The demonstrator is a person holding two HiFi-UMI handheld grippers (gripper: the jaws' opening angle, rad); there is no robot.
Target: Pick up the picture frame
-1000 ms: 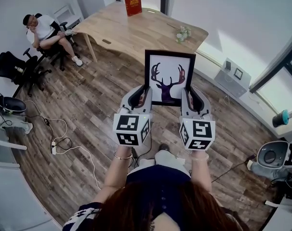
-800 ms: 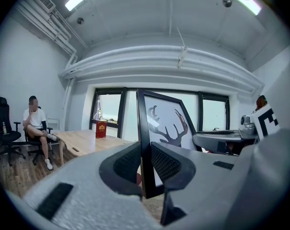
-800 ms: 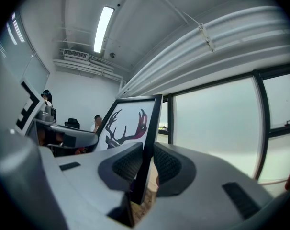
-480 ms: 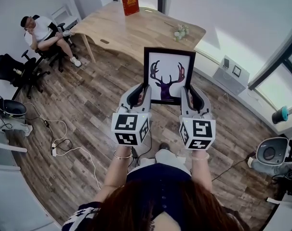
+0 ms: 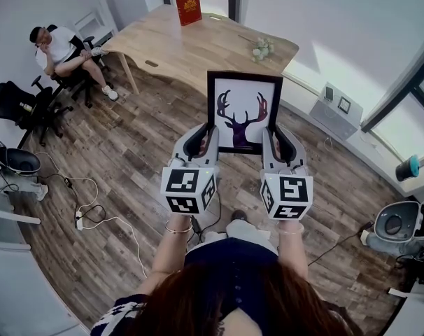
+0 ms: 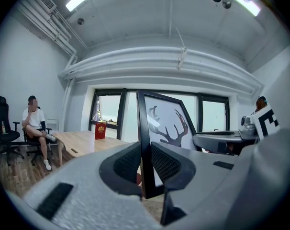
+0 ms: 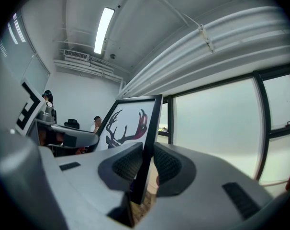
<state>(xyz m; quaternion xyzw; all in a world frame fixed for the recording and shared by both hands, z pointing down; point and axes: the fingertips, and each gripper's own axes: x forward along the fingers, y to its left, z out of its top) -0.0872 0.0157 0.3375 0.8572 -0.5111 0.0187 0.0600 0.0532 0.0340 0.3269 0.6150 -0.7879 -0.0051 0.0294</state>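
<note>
The lift looks done. The picture frame (image 5: 243, 110) hangs in the air at the centre of the head view, upright, with its deer print facing the wearer. It is well clear of the wooden floor (image 5: 128, 159) and apart from the worktop (image 5: 198, 47) at the upper middle.

The left claw (image 5: 206, 142) is closed partway onto the lower left edge of the frame, with the black moulding pinched between its ribbed pads. The right claw (image 5: 273, 142) clamps the lower right edge in the same way. Both claws point level and forward, side by side just below the centre, and the forearms reach out from the body beneath them.

In my judgement the step in hand is holding the frame aloft. Any next move calls for both hands to travel together with an even squeeze, so the frame neither twists nor slips.
</note>
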